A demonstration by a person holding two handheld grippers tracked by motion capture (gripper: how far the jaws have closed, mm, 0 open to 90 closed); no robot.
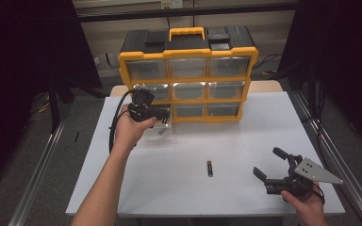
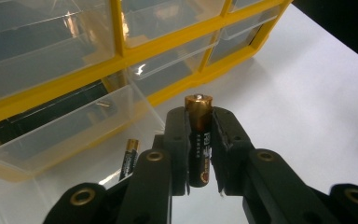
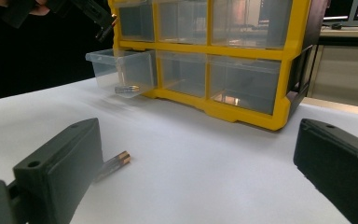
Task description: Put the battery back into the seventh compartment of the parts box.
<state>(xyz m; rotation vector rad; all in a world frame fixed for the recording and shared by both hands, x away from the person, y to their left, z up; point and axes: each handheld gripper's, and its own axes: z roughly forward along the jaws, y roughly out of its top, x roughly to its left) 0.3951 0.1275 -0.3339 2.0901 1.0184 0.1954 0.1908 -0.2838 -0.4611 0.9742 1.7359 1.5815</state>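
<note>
My left gripper (image 2: 199, 119) is shut on a black and gold battery (image 2: 199, 140) held upright between its jaws. It hovers above a clear drawer (image 2: 74, 135) pulled out of the bottom left of a yellow and black organizer (image 1: 188, 79). A second battery (image 2: 129, 159) lies inside that drawer. In the high view the left gripper (image 1: 153, 114) hangs over the drawer (image 1: 164, 129). A third battery (image 1: 209, 168) lies on the white table, left of my open right gripper (image 1: 269, 162). The right gripper (image 3: 196, 135) has nothing between its jaws, and that battery (image 3: 116, 162) lies beside its left jaw.
The organizer (image 3: 242, 51) holds several clear drawers, the others pushed in. The open drawer (image 3: 135, 65) juts over the white table sheet (image 1: 245, 141). Dark curtains flank the table, and metal rails (image 1: 332, 146) run along both sides.
</note>
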